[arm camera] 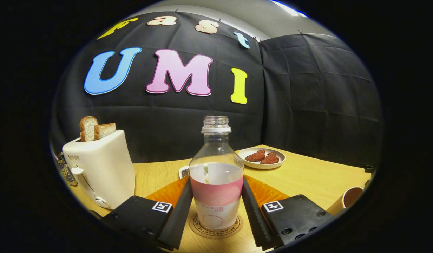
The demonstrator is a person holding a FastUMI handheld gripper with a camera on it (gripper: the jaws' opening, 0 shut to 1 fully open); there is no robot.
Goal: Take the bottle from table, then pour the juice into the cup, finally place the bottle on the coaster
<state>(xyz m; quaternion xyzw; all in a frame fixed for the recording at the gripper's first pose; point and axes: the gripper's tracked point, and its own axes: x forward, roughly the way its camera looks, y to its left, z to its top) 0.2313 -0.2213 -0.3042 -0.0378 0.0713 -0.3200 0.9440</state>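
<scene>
The cup (349, 198) is sitting at four o'clock from the bottle (216, 175), partly cut off, its contents hard to make out. The capless bottle is standing upright on the coaster (216, 230), holding a little liquid. The gripper (216, 211) is flanking the bottle, both fingers at its sides; whether they are pressing, I cannot tell. A plate (261, 162) at one o'clock is holding reddish pieces; the toaster (100, 168) at nine o'clock is holding bread slices (95, 128).

One bottle (216, 175), one cup (349, 198), one coaster (216, 230), two toast slices (95, 128).
</scene>
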